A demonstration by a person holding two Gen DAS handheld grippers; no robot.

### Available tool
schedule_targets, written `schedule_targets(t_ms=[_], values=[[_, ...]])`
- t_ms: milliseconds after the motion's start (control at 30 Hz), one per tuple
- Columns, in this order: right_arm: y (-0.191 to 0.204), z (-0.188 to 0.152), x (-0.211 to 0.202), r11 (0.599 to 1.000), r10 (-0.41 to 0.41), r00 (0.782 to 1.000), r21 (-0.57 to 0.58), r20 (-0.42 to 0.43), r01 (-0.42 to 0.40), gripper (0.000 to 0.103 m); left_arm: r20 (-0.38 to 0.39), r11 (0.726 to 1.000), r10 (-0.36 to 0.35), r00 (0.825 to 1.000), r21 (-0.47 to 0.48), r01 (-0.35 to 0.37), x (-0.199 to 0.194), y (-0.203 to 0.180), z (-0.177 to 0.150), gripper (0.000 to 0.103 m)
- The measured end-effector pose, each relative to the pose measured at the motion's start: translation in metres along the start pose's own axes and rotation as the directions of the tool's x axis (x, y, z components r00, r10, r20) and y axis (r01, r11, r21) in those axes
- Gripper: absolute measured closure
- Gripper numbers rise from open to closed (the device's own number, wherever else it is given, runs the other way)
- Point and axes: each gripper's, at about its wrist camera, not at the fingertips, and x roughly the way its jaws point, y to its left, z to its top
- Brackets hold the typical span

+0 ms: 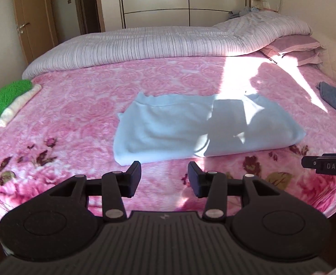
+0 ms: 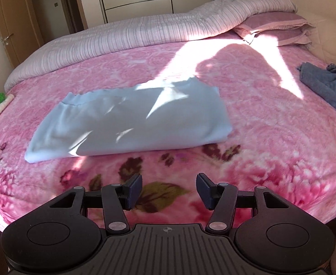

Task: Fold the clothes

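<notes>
Both tongs hover over the near edge of the pink floral bed (image 1: 80, 105), empty: left tongs (image 1: 164, 176) with jaws moderately apart, right tongs (image 2: 169, 189) wider. Just beyond them, at 12 o'clock, the folded light-blue garment (image 1: 190, 128) lies flat mid-bed, crossed by shadow and sun patches. At 9 o'clock, a green towel (image 1: 5, 98) rests on a cream cloth (image 1: 19, 105). At 3 o'clock a blue-grey garment (image 2: 328, 87) lies crumpled. At 12 o'clock, beyond, a striped quilt (image 1: 145, 43) is bunched up.
</notes>
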Motion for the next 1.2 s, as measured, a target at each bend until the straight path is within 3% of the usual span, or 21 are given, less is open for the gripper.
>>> schedule_targets(t_ms=[200,367,467,600,667,800,900,1033,1200], values=[[-0.028,0.009,0.02,1.0,-0.003,1.0,0.018,0.019,0.003,0.047,-0.014,0.998,-0.017,1.0,0.058,0.018,0.028,-0.022,0.016,0.062],[-0.058,0.009,0.046,0.972,0.111,0.994,0.207,0.002,-0.109,0.047,-0.022,0.994,-0.066,0.998,0.085,0.068,0.064,-0.029,0.029,0.064],[-0.084,0.009,0.062,0.883,0.223,0.974,0.415,0.039,-0.219,0.047,-0.04,0.99,-0.107,0.993,0.088,0.11,0.09,-0.031,0.032,0.068],[-0.114,0.007,0.085,0.68,0.31,0.943,0.666,0.117,-0.307,0.047,-0.068,0.98,-0.176,0.982,0.077,0.181,0.125,-0.038,0.035,0.074],[-0.123,0.005,0.098,0.605,0.303,0.946,0.743,0.119,-0.287,0.047,-0.078,0.973,-0.208,0.975,0.086,0.214,0.142,-0.045,0.036,0.074],[-0.131,0.003,0.12,0.528,0.281,0.954,0.813,0.106,-0.246,0.047,-0.112,0.958,-0.253,0.961,0.111,0.266,0.176,-0.059,0.036,0.074],[-0.132,0.007,0.126,0.527,0.253,0.958,0.811,0.137,-0.255,0.047,-0.146,0.95,-0.257,0.955,0.145,0.278,0.198,-0.072,0.029,0.077],[-0.133,0.016,0.134,0.542,0.214,0.963,0.8,0.163,-0.256,0.047,-0.108,0.94,-0.25,0.962,0.209,0.268,0.206,-0.085,0.024,0.077],[-0.126,0.016,0.141,0.553,0.178,0.969,0.797,0.172,-0.243,0.05,-0.116,0.94,-0.298,0.947,0.136,0.312,0.204,-0.066,0.035,0.076]])
